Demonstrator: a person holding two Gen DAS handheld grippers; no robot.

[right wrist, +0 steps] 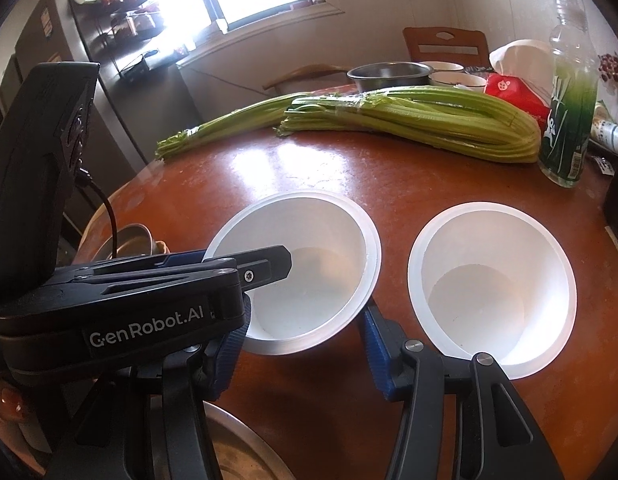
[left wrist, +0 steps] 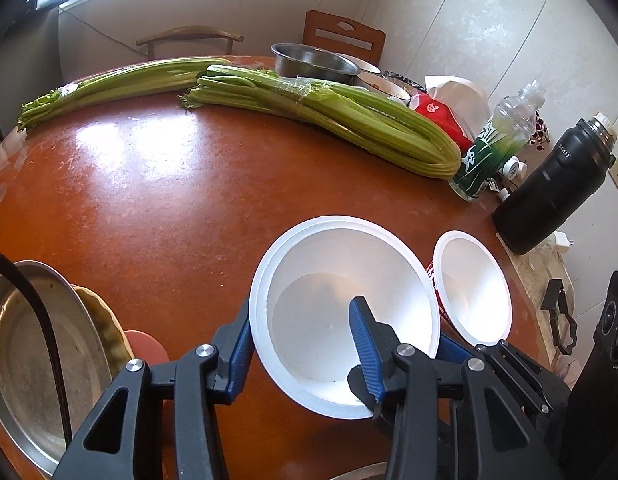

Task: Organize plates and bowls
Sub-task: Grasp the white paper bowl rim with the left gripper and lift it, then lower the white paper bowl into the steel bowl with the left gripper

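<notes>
White foam bowl (left wrist: 345,320) sits rim-clamped in my left gripper (left wrist: 301,344); second bowl (right wrist: 493,292) lies just right, nearer my empty, parted right gripper (right wrist: 301,356).

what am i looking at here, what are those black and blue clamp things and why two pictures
There is no robot. A person holds a two-finger clamp in each hand, and each clamp carries a wide-angle camera. One picture looks along the left gripper, the other along the right gripper. On the brown table are a white bowl, a second bowl, celery, a metal plate, a bottle and a black flask. The left gripper has one finger inside the white bowl and one outside; I cannot tell whether it is squeezing. The right gripper is open and holds nothing.
</notes>
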